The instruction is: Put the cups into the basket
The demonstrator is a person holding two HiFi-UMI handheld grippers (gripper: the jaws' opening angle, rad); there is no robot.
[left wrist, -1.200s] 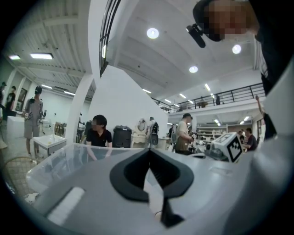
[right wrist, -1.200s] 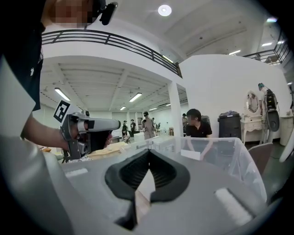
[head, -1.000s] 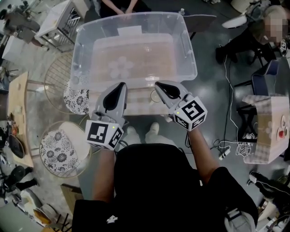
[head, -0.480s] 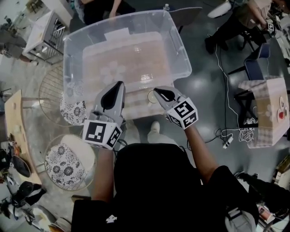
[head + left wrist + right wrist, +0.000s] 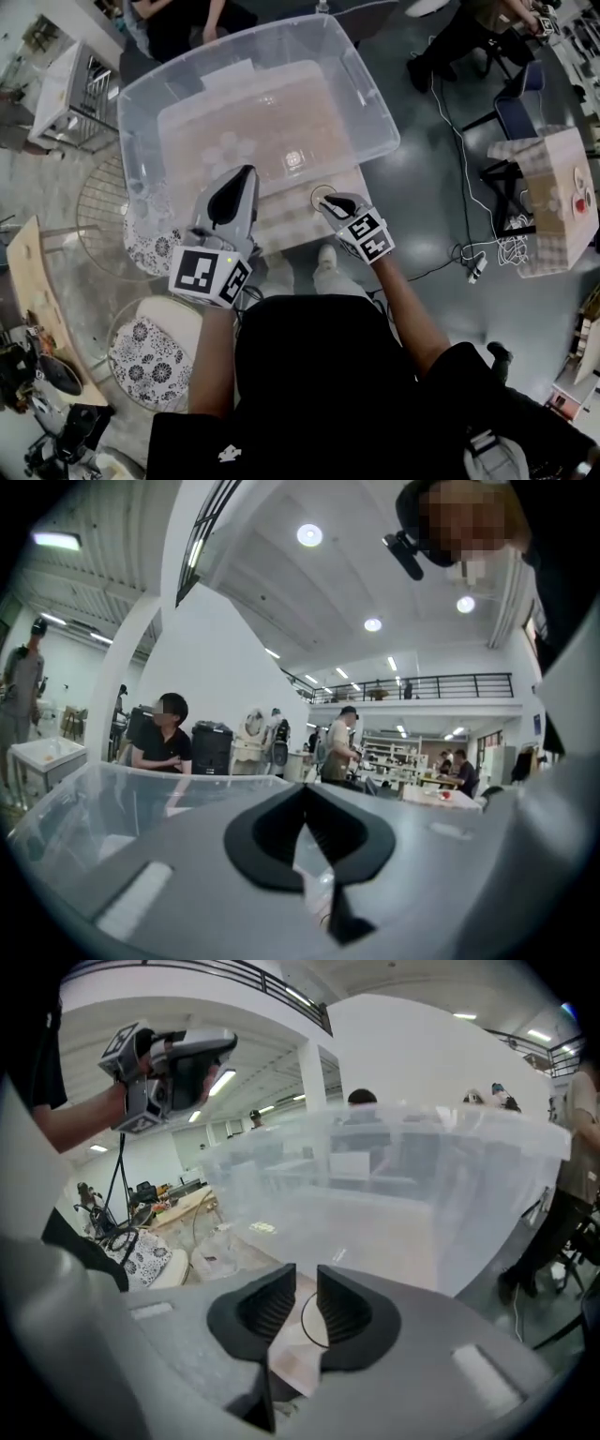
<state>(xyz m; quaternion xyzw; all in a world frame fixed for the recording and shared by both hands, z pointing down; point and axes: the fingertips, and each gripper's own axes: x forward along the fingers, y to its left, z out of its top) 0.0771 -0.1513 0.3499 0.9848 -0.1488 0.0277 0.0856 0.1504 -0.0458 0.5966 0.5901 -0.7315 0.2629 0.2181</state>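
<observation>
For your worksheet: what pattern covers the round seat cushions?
Seat cushions: black-and-white floral, clearest in head view.

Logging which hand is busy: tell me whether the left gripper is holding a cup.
No, in the left gripper view the left gripper has its jaws closed tip to tip with nothing between them.

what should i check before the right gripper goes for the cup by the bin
1. right gripper jaws opening, nothing gripped: ok
2. gap lined up on the cup: ok
3. gap wide enough for the rim: not ok, it looks too narrow
4. cup stands on the table, in front of the clear bin: ok
5. left gripper shut, empty, away from the cup: ok
6. bin top open: ok
</observation>
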